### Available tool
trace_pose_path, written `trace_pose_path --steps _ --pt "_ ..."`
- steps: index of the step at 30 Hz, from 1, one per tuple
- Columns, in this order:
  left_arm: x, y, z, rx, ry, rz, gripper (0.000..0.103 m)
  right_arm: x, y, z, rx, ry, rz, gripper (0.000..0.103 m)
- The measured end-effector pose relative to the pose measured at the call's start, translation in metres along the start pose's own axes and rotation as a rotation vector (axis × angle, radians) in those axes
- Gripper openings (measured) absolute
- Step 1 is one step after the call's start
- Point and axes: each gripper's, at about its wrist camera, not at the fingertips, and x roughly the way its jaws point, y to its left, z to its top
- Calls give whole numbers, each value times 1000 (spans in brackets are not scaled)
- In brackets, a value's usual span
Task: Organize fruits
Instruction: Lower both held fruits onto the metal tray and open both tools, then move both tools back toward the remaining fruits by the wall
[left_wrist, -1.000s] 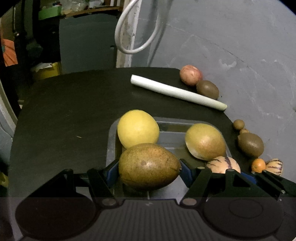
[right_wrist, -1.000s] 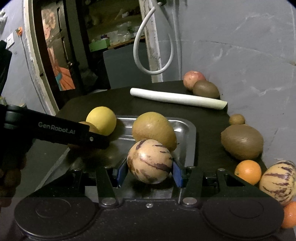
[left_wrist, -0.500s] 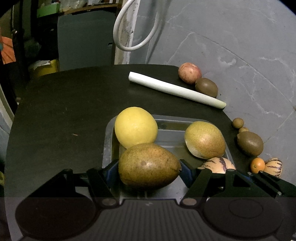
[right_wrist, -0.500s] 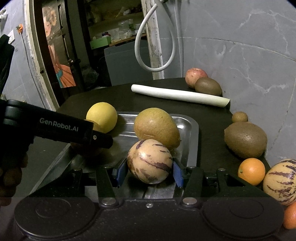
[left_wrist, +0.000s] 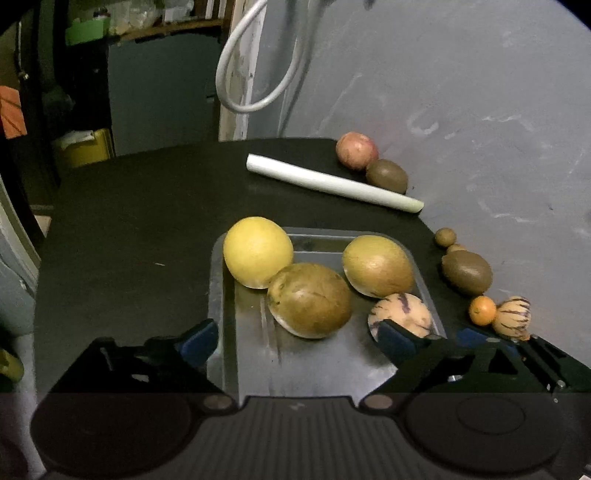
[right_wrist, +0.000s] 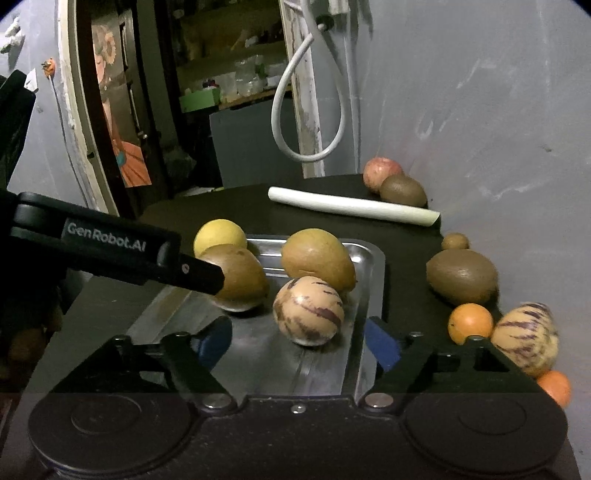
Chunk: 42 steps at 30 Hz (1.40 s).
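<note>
Both jaws have just been opening. Our left gripper (left_wrist: 297, 341) stands wide, brown mango (left_wrist: 309, 300) free ahead in the tray (left_wrist: 251, 362); right gripper (right_wrist: 297, 345) wide behind the striped melon (right_wrist: 308, 310). Either could roll and knock its neighbours.

**Dim room behind a dark table**

A grey, scuffed wall (left_wrist: 461, 92) is running along the black table's (left_wrist: 129, 221) right edge. A white hose (right_wrist: 306, 110) is hanging looped beyond the far edge, and cluttered shelves (right_wrist: 229, 85) are sitting in shadow past a doorway.
</note>
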Motion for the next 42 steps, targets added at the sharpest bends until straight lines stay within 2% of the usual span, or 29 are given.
trace_pose_path --steps 5,11,18,27,34,42 --pt "-29 -3 -14 6 -21 14 102 -32 9 -9 6 -22 -23 94" --pt "-55 -2 -43 10 7 2 102 -72 20 -28 22 -36 -56 102" --pt "-80 -9 -80 52 52 -27 102 -111 30 -59 56 -26 -117 102" --pt "-95 -25 -112 108 92 -67 102 -145 33 -92 102 -2 -199 102" --pt "-91 -40 -117 150 116 -93 102 -158 11 -99 164 -1 -306 102" --pt "-68 -66 -87 208 94 -125 102 -152 -22 -102 235 1 -405 102"
